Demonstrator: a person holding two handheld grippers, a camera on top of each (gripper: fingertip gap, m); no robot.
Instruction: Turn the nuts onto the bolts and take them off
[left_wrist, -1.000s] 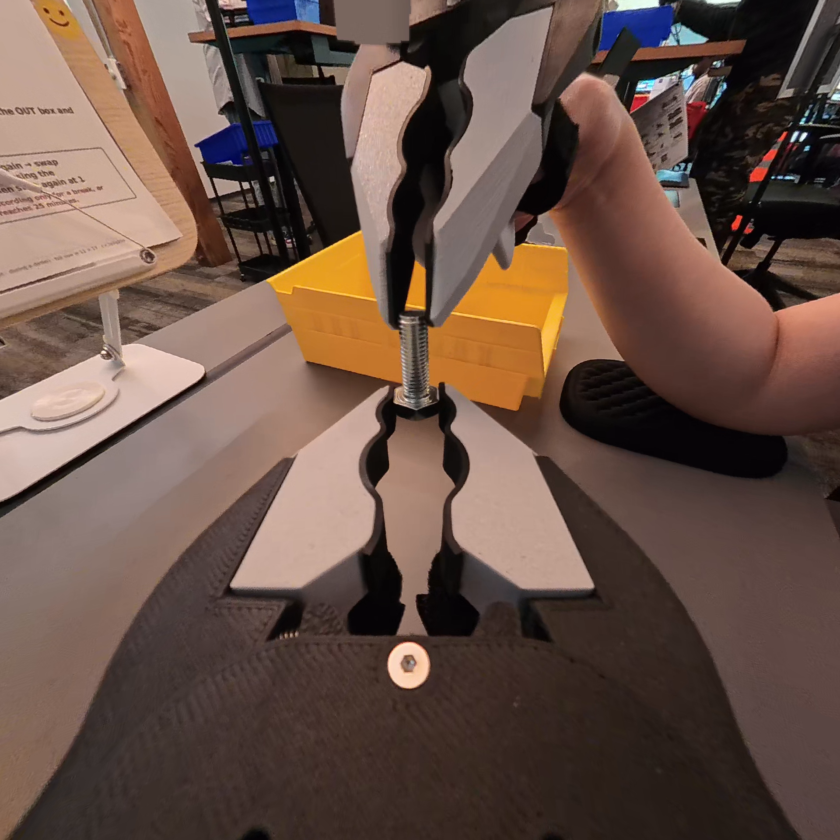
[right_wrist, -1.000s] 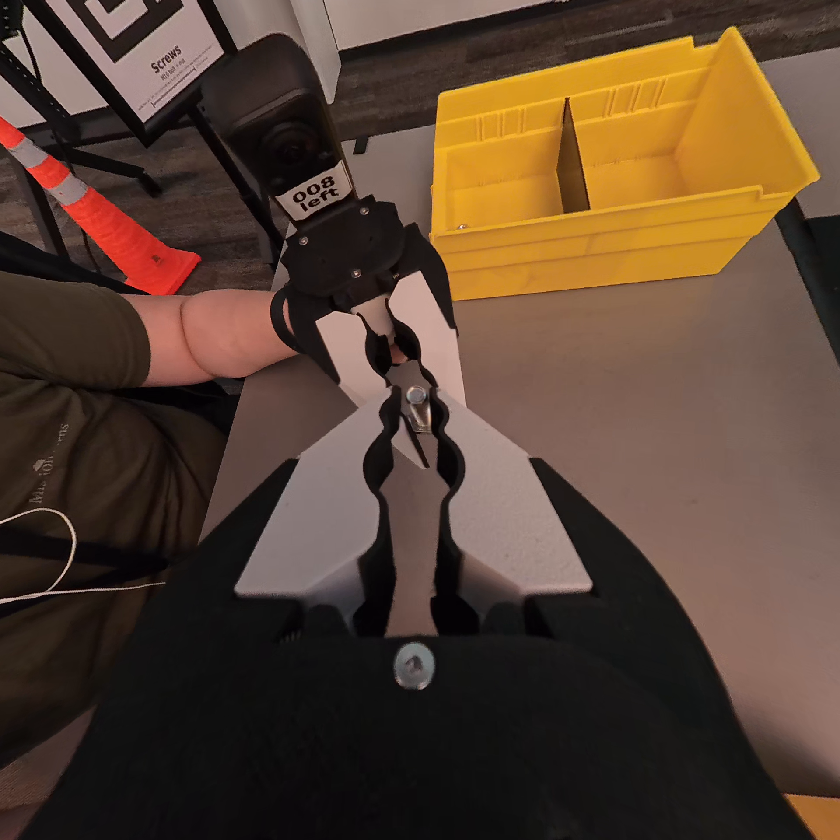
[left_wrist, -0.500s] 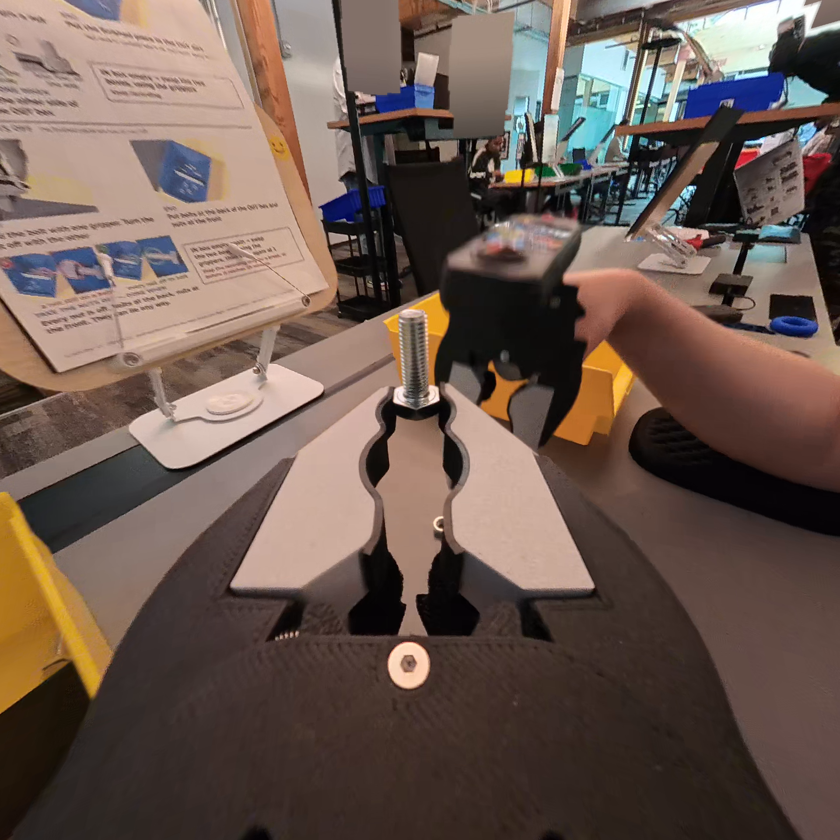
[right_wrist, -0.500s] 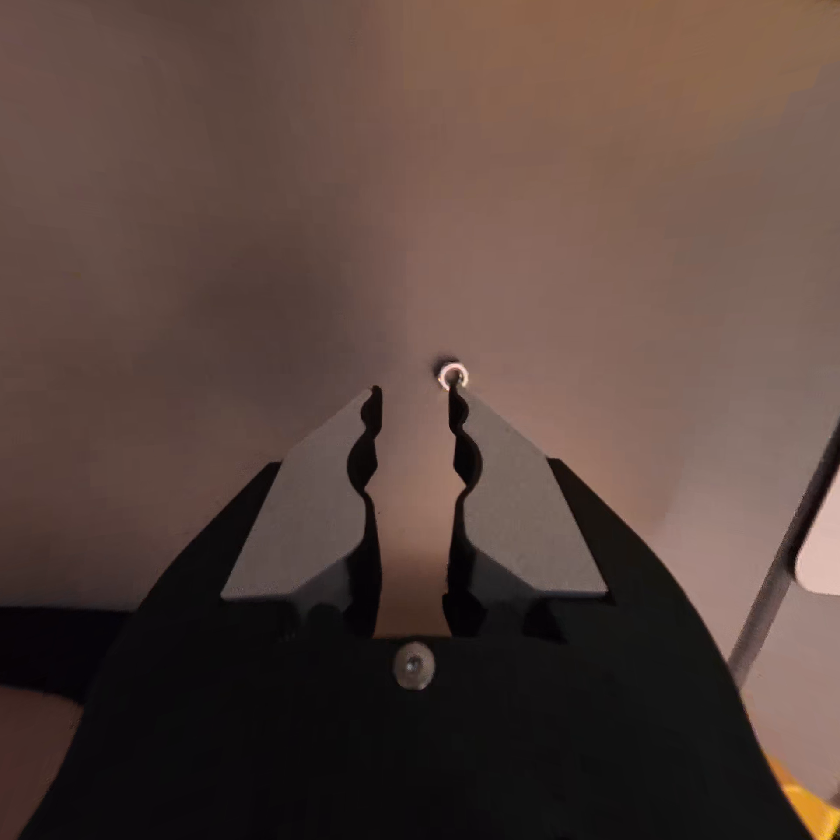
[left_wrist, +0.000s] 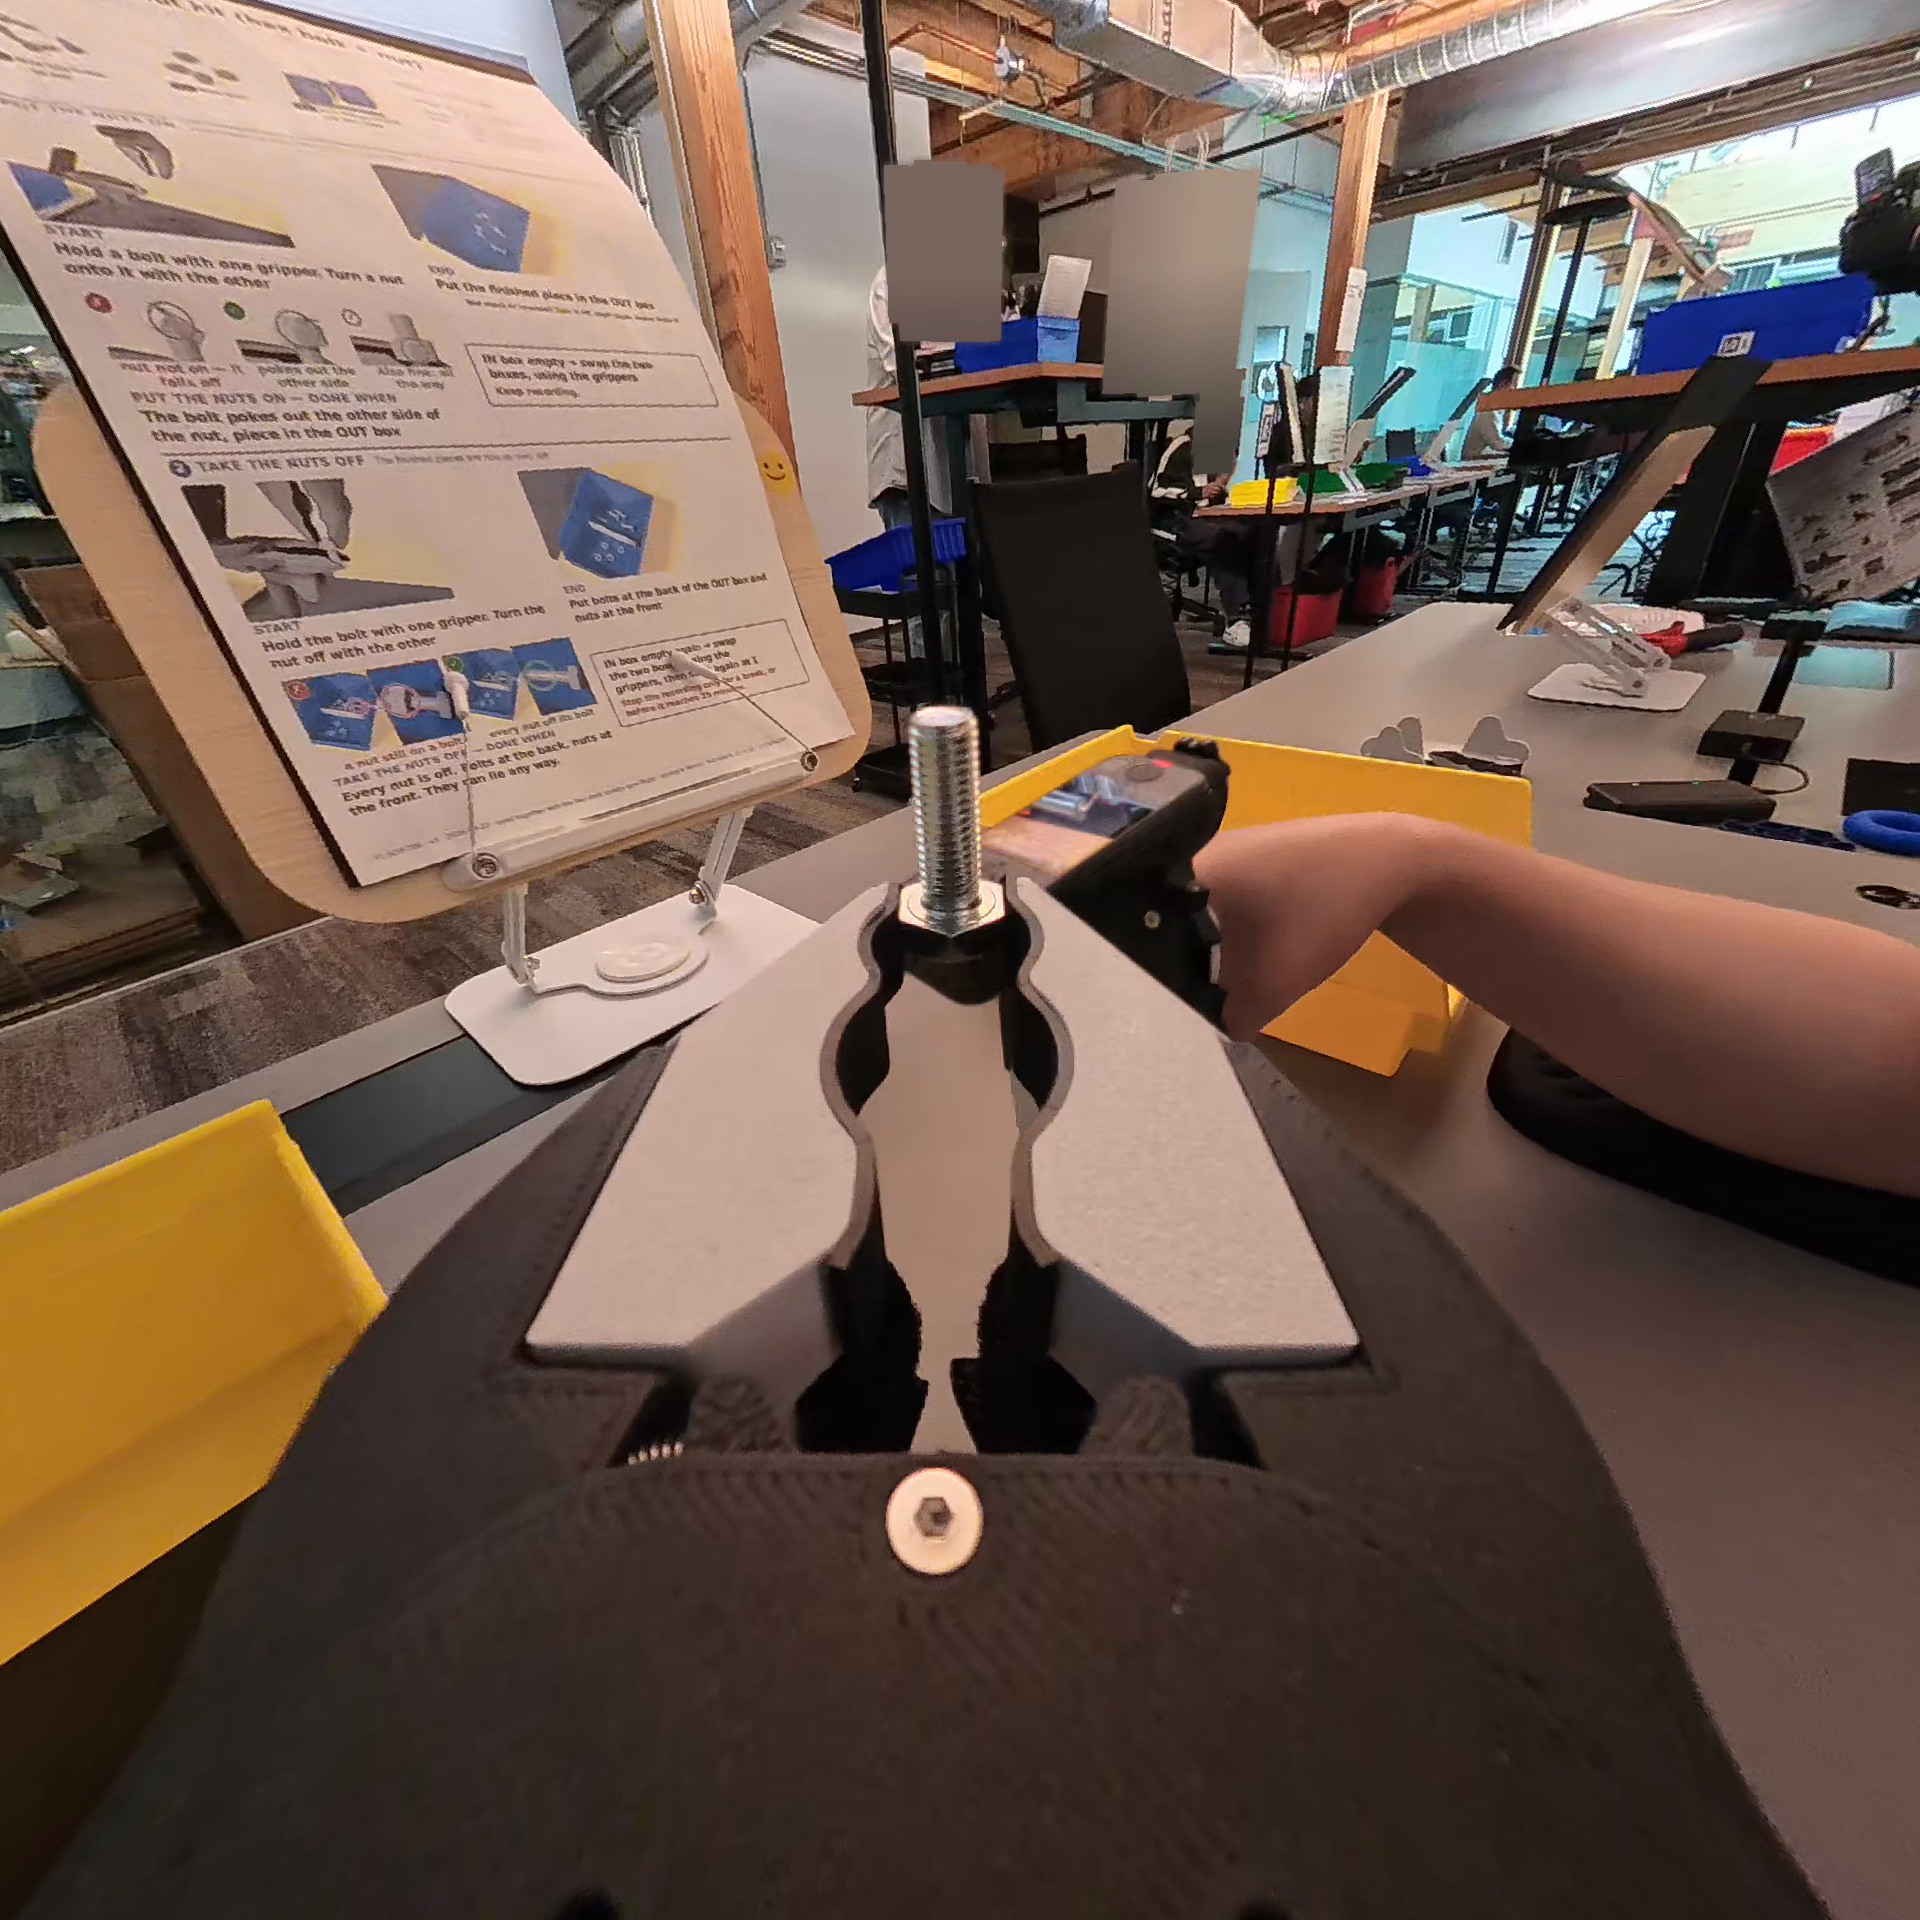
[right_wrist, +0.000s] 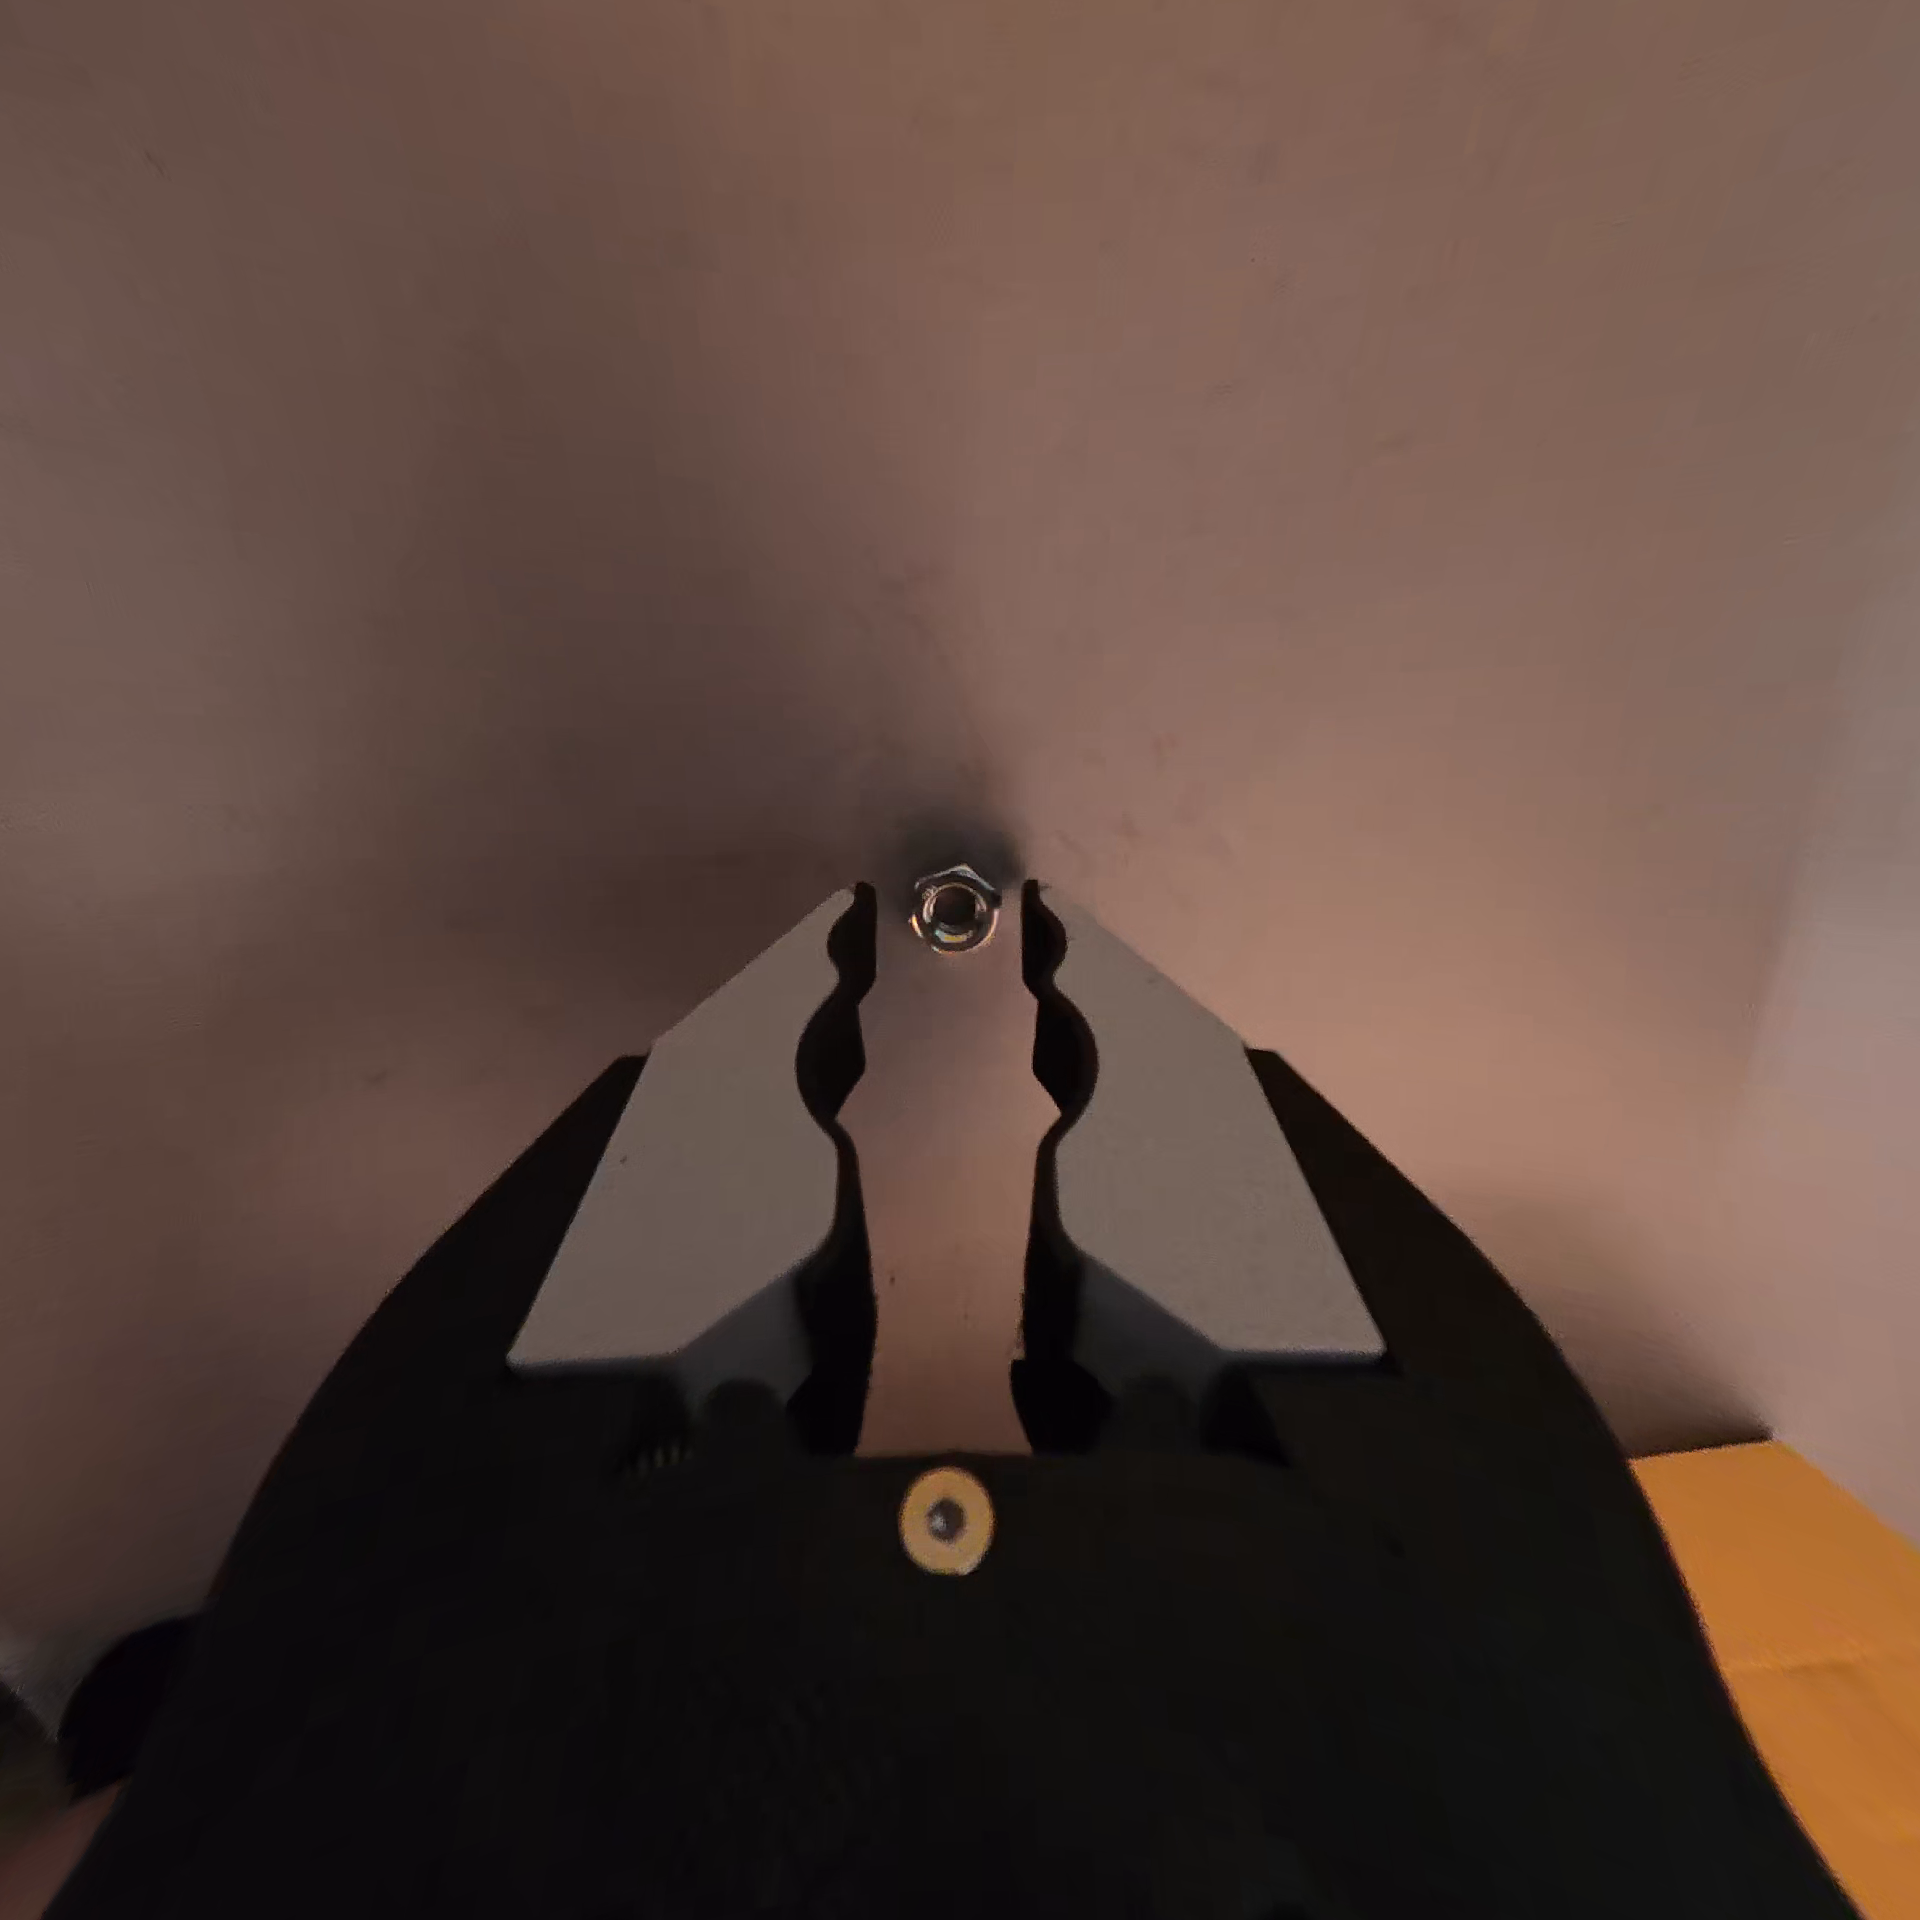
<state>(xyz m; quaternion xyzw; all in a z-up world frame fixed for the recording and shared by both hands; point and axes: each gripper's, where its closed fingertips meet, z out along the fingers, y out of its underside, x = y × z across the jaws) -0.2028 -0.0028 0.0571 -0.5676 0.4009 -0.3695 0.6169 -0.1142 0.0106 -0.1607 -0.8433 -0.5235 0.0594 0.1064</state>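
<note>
My left gripper (left_wrist: 951, 920) is shut on the hex head of a silver bolt (left_wrist: 943, 821), which stands upright with its bare threaded shank pointing up. My right gripper (right_wrist: 940, 899) is open and points straight down at the grey table (right_wrist: 1351, 520). A small silver nut (right_wrist: 953, 914) lies flat on the table between its fingertips, touching neither. In the left wrist view the right gripper's black body (left_wrist: 1138, 831) shows just behind my left fingers, held by a bare forearm (left_wrist: 1558, 935), low over the table.
A yellow bin (left_wrist: 1382, 821) stands behind the right gripper, another yellow bin (left_wrist: 156, 1330) at the near left. An instruction sheet on a wooden stand (left_wrist: 416, 468) is at the back left. A black arm rest pad (left_wrist: 1662, 1174) lies under the forearm. A yellow edge (right_wrist: 1787, 1621) shows lower right. Spacing between my two grippers at the tips: around 25 cm.
The right gripper let go of the bolt's shank, swung down to the table and opened wider around the nut. The left gripper kept the bolt and tilted up, level with the room.
</note>
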